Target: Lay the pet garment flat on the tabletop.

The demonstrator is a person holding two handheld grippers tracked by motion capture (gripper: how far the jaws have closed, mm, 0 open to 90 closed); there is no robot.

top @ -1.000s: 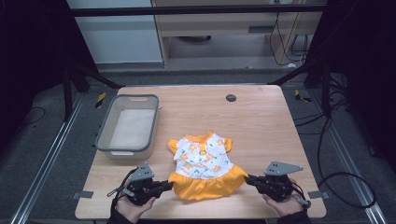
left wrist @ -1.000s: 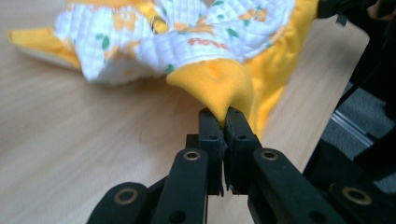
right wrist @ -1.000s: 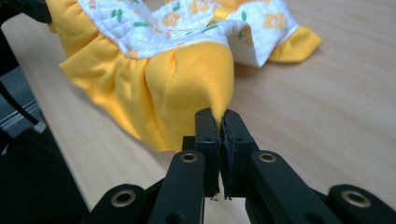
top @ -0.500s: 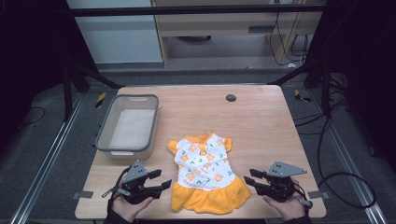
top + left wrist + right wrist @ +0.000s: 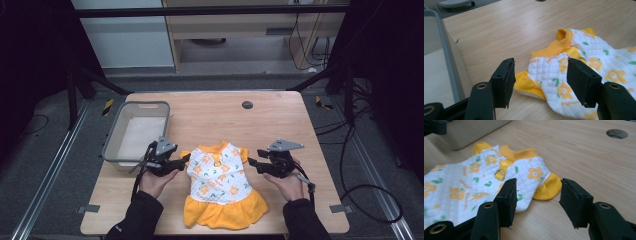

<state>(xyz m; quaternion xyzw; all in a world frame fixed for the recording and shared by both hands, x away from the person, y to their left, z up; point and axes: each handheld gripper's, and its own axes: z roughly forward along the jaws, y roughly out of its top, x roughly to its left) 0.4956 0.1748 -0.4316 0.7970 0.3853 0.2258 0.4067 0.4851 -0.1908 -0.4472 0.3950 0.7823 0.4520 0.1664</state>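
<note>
Lying flat on the worktop (image 5: 280, 115), the small floral dress (image 5: 220, 182) is sitting between both claws; the left claw (image 5: 186, 161) and right claw (image 5: 251, 164) have just been opening, gripping nothing.

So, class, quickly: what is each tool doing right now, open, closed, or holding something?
Left tool: open, jaws just opened, holding nothing, at the dress's sleeve.
Right tool: open, jaws just opened, holding nothing, at the other sleeve.

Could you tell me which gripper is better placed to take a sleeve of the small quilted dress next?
Probably left: the left gripper stands open with the yellow-cuffed sleeve between its jaws, while the right gripper is open just short of its sleeve.
</note>
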